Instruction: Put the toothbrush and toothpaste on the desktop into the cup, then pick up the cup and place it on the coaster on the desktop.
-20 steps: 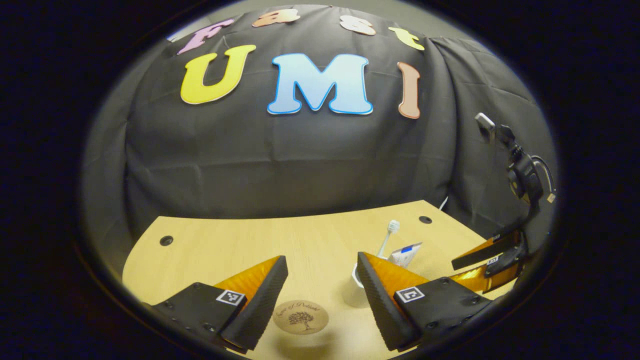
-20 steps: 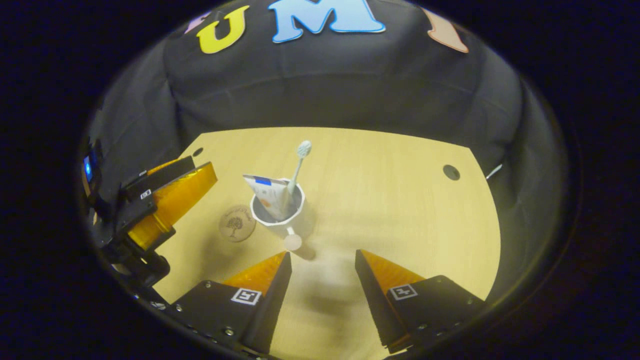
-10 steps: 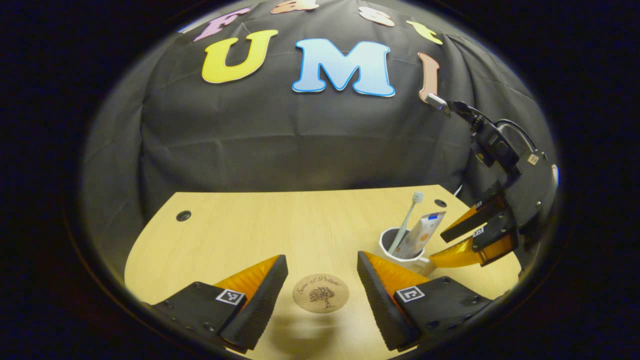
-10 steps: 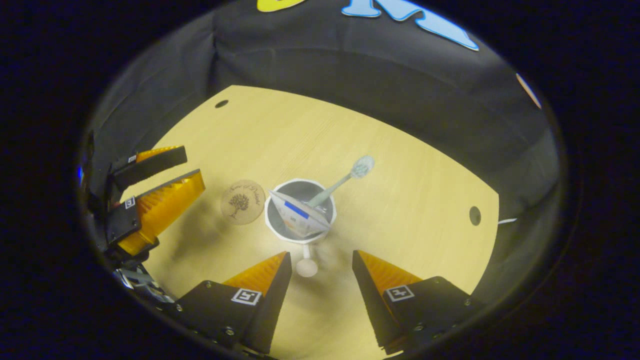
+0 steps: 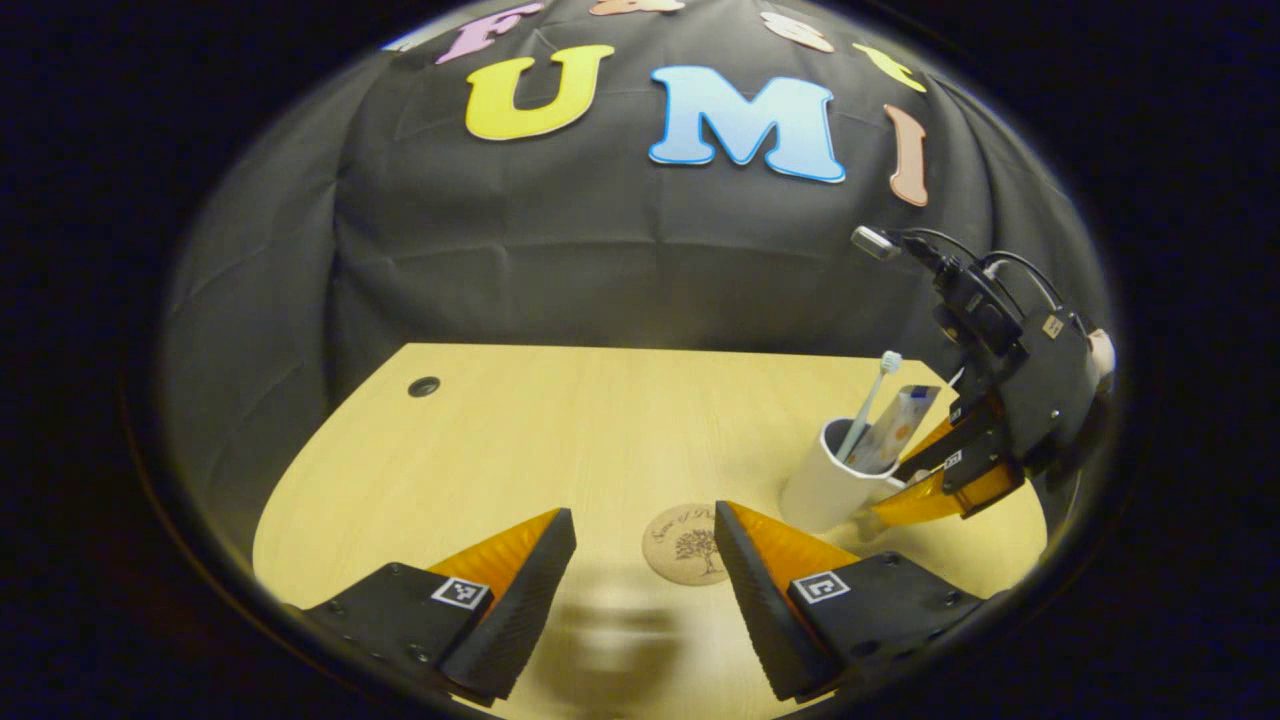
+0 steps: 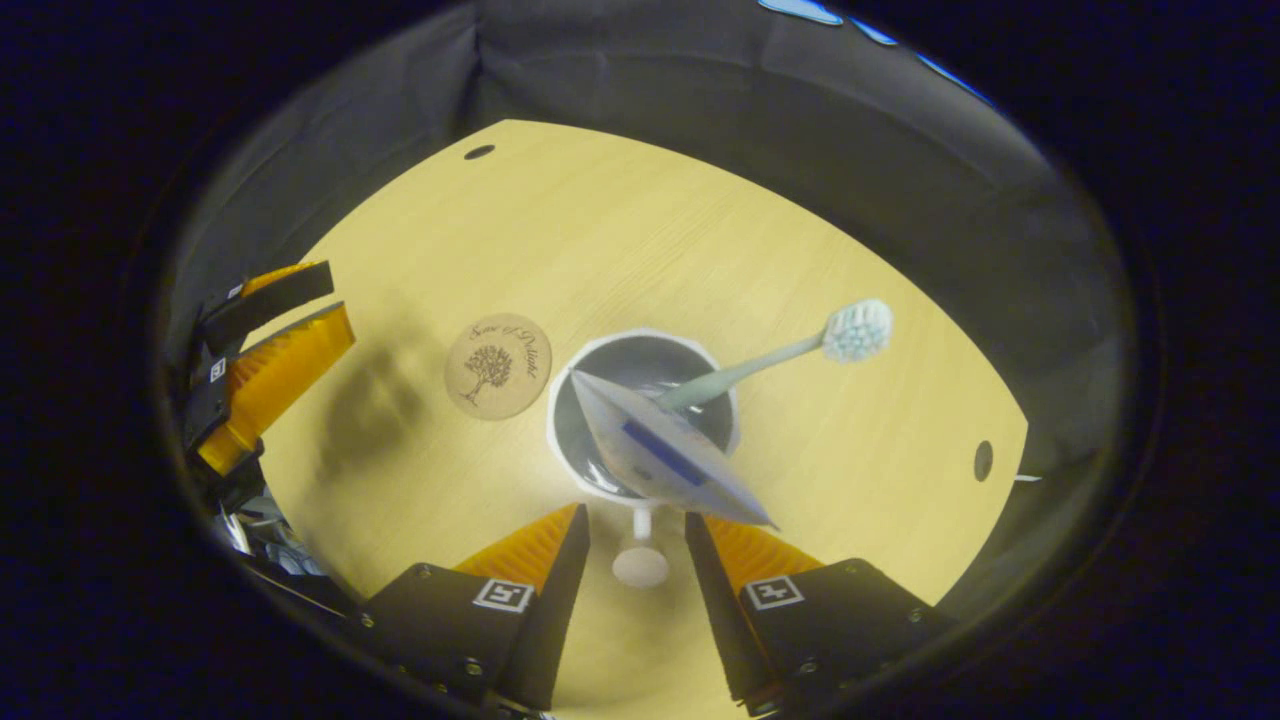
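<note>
My right tool (image 6: 635, 530) hangs over the white cup (image 6: 580, 470), its two fingers set either side of the cup's small knobbed handle (image 6: 640, 565). They are part open with a gap to each side of the knob, so they grip nothing. In the left gripper view the same right tool (image 5: 905, 490) sits close behind the cup (image 5: 825, 490). The cup stands on the bench (image 6: 600, 230), just beside the coaster (image 6: 498, 366) and not on it. The toothbrush (image 6: 780, 350) leans out of the cup with its bristles up, and the toothpaste (image 6: 665, 460) stands in it too, a blue band on its side; I cannot read the print on the tube. The coaster bears a tree drawing under a line of script too small to make out. My left tool (image 5: 640, 580) is wide open and empty above the bench (image 5: 520, 430), the coaster (image 5: 690, 542) lying by its right finger.
</note>
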{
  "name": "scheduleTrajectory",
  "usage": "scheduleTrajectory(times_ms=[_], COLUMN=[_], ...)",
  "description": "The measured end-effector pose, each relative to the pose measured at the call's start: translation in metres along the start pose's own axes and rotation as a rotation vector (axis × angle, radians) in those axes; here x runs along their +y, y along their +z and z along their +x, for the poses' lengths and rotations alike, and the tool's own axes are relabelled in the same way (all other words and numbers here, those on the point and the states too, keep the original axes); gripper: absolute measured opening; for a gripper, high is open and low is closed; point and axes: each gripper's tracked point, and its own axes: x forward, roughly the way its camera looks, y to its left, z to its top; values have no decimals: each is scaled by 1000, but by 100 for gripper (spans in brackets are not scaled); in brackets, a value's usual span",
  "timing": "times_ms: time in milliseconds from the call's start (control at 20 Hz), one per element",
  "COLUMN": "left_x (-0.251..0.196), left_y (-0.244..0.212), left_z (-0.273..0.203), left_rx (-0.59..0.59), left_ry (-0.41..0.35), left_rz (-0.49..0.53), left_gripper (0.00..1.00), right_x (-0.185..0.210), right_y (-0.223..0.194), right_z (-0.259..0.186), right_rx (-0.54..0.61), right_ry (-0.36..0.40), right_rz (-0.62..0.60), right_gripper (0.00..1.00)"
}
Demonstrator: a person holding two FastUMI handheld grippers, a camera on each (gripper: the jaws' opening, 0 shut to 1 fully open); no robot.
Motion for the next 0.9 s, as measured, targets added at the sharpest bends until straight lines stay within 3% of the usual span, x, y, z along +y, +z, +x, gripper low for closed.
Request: scheduleTrajectory(times_ms=[100,200,300,350,700,900], left_x=[9,17,22,23,18,13], left_y=[-6,-10,-12,-13,-6,-4], left_z=[-3,-6,-8,-10,-10,-9], left_rx=[3,5,6,7,-5,-11], left_ry=[25,48,67,74,81,76], left_rz=[-17,-32,-46,-52,-63,-64], left_gripper=[94,94,94,94,94,94], right_x=[-2,-2,-2,-1,3,8], right_y=[-3,-1,-1,-2,-3,-9], right_z=[8,15,18,20,14,12], right_rx=[16,16,26,22,-1,-4], right_ry=[5,12,22,27,34,44], right_rz=[-4,1,13,22,40,60], right_gripper=[63,49,46,24,14,18])
